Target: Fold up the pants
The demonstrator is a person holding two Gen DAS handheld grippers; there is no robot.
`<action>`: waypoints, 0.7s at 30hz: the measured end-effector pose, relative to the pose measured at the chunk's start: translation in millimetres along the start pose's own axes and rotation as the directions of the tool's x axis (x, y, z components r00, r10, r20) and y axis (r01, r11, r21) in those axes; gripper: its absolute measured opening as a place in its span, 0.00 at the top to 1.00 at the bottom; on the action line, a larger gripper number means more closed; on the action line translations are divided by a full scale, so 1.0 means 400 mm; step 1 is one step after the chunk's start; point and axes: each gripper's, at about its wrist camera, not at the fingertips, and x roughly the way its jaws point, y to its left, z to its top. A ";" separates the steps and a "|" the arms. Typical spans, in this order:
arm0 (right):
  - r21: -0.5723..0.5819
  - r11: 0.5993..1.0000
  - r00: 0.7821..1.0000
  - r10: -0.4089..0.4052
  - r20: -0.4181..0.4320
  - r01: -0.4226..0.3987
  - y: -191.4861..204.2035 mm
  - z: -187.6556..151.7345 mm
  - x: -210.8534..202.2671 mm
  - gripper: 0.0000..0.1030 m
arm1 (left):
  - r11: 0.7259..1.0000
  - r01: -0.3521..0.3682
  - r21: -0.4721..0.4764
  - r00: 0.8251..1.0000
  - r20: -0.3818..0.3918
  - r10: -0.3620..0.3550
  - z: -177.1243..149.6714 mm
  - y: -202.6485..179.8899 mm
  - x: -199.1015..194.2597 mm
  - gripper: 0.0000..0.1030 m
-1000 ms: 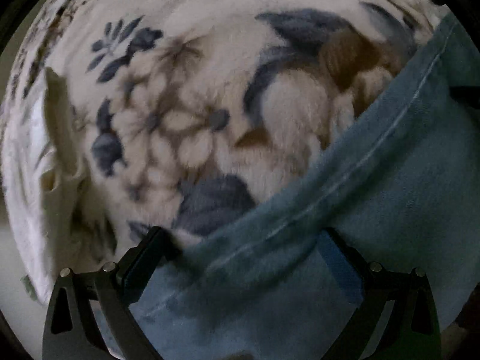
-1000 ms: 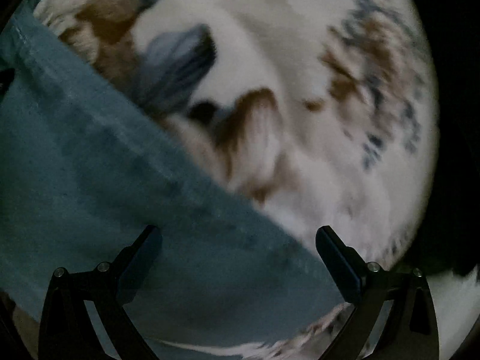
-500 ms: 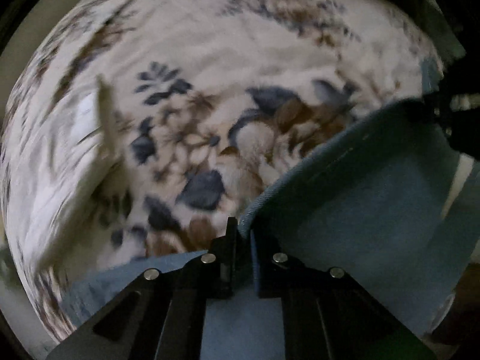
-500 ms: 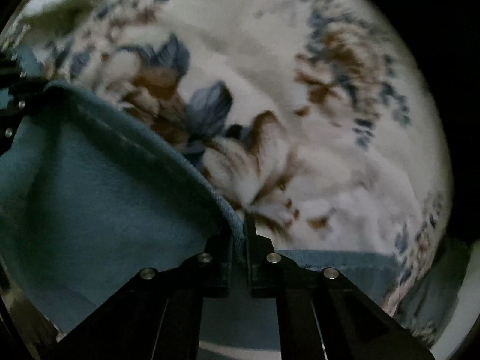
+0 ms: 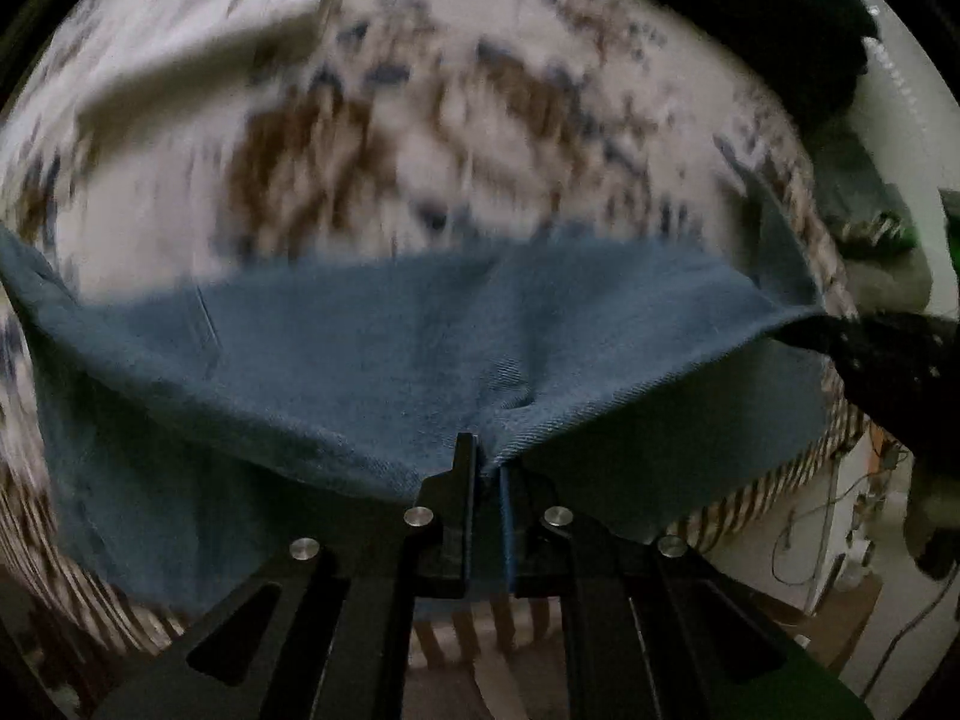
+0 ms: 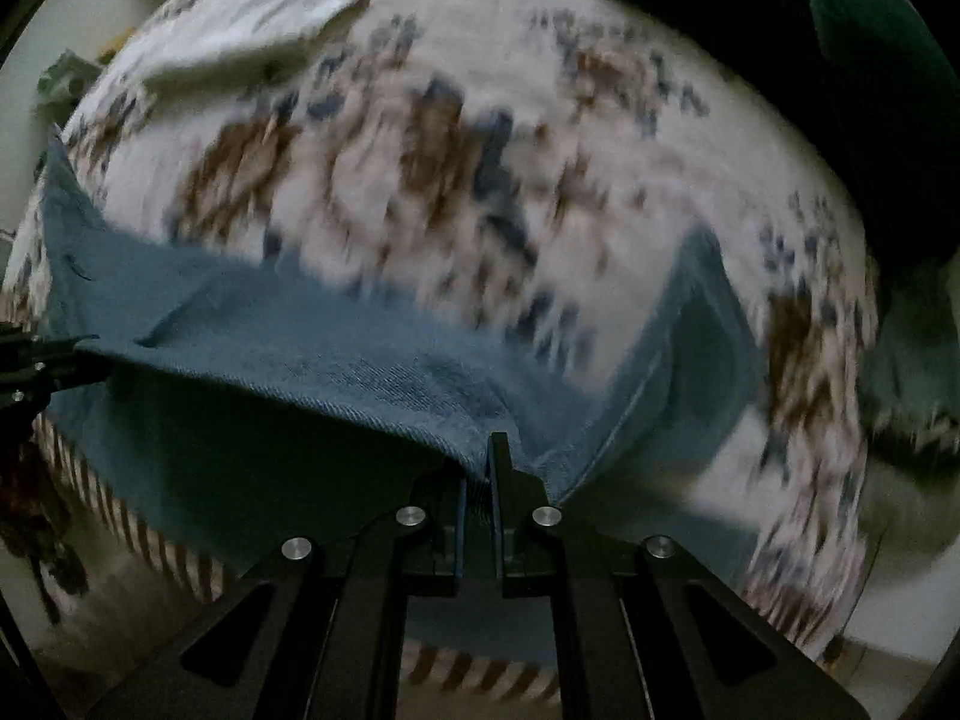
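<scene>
The blue denim pants (image 5: 372, 336) are held up over a bed with a floral blanket (image 5: 372, 138). My left gripper (image 5: 483, 456) is shut on the near edge of the pants, and the cloth sags away to both sides. My right gripper (image 6: 480, 456) is shut on the same edge further right; the pants also show in the right wrist view (image 6: 312, 354). A folded part of the pants (image 6: 690, 324) hangs at the right. The right gripper shows as a dark shape at the right of the left wrist view (image 5: 888, 354), pinching the cloth.
The blanket covers the bed, with a striped border (image 6: 156, 540) hanging over its near side. A dark green bundle (image 6: 840, 60) lies at the far right of the bed. A pale cloth fold (image 6: 240, 54) lies at the far left. Floor and cables (image 5: 840, 516) are at the lower right.
Both grippers closed on the pants' edge and lifted it up and back toward the near side of the bed. The view now takes in much more of the bed.
</scene>
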 end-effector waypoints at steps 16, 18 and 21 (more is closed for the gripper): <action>0.128 0.989 0.973 0.104 -0.207 -0.078 0.121 -0.244 0.149 0.19 | 0.989 0.034 -0.145 0.989 -0.141 -0.054 -0.148 0.068 0.168 0.37; 0.253 0.960 0.985 0.146 -0.091 -0.119 0.102 -0.244 0.051 0.16 | 0.988 0.014 -0.153 0.996 -0.087 -0.027 -0.153 0.092 0.104 0.17; 0.391 0.917 0.996 0.092 -0.008 -0.082 0.060 -0.225 -0.028 0.16 | 0.985 -0.050 -0.165 0.998 0.014 0.053 -0.127 0.116 0.026 0.14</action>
